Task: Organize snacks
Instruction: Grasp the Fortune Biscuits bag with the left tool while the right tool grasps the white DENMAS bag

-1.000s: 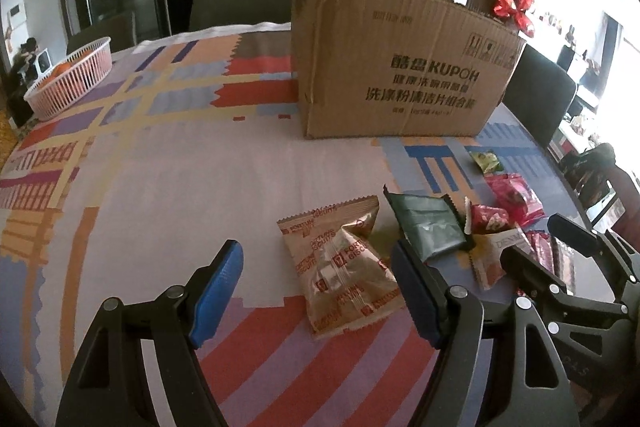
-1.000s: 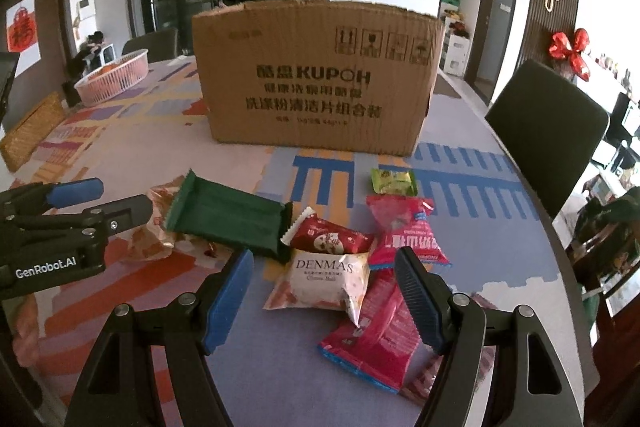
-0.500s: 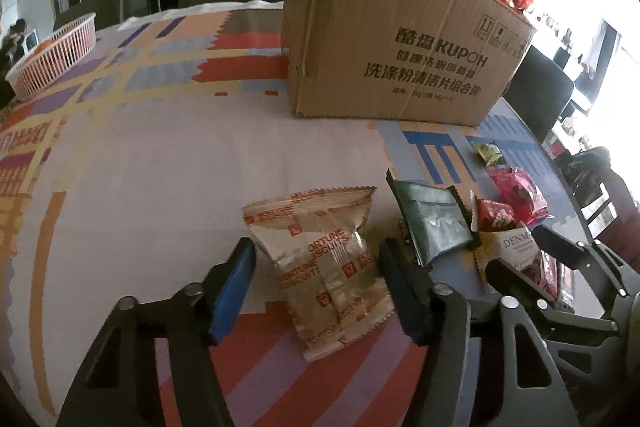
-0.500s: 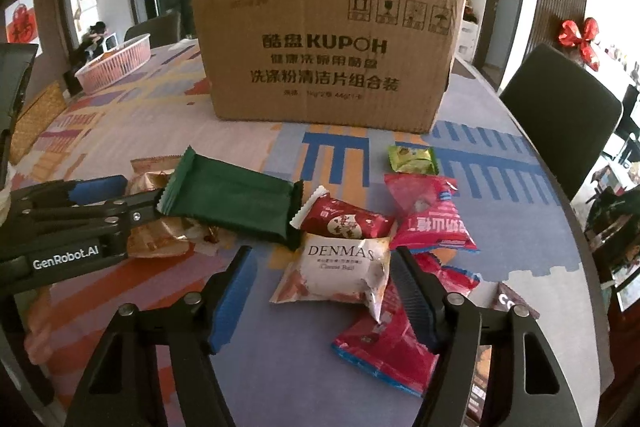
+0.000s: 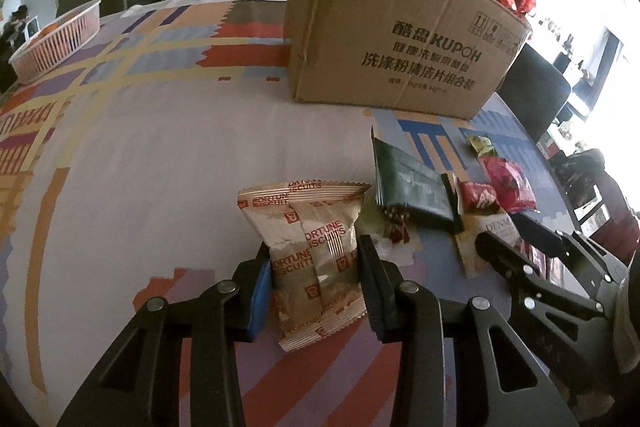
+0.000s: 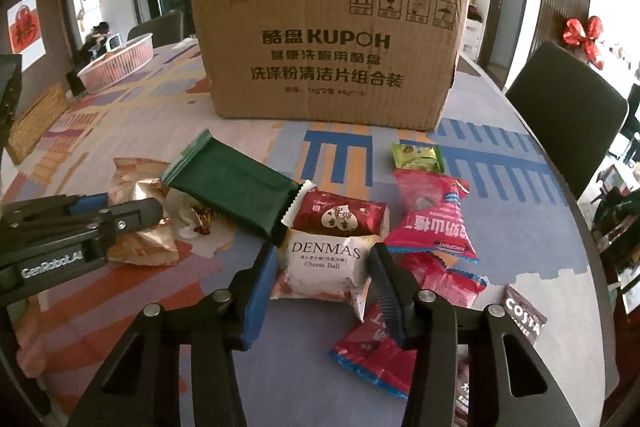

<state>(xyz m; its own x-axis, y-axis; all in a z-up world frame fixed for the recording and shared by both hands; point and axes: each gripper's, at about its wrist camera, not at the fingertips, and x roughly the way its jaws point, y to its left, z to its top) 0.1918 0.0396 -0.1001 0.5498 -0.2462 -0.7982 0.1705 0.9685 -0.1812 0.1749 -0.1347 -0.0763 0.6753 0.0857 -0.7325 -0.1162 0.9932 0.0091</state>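
Note:
My left gripper (image 5: 314,275) has closed on a tan Fortune Biscuits packet (image 5: 316,259) that lies on the tablecloth; both pads touch its sides. My right gripper (image 6: 322,281) has its fingers on both sides of a white Denmas Cheese Ball packet (image 6: 322,267), touching or almost touching it. A dark green packet (image 6: 236,187), a dark red packet (image 6: 340,219), red packets (image 6: 432,223) and a small green packet (image 6: 416,157) lie around it. An open-topped cardboard box (image 6: 328,51) stands behind the snacks.
A pink basket (image 5: 56,39) stands at the far left of the table. A Costa sachet (image 6: 524,319) lies near the right table edge. Dark chairs (image 6: 568,115) stand at the right and behind the box.
Both grippers moved forward and down over their packets and narrowed. The left fingers closed onto the Fortune Biscuits packet. The right fingers closed in around the Denmas packet.

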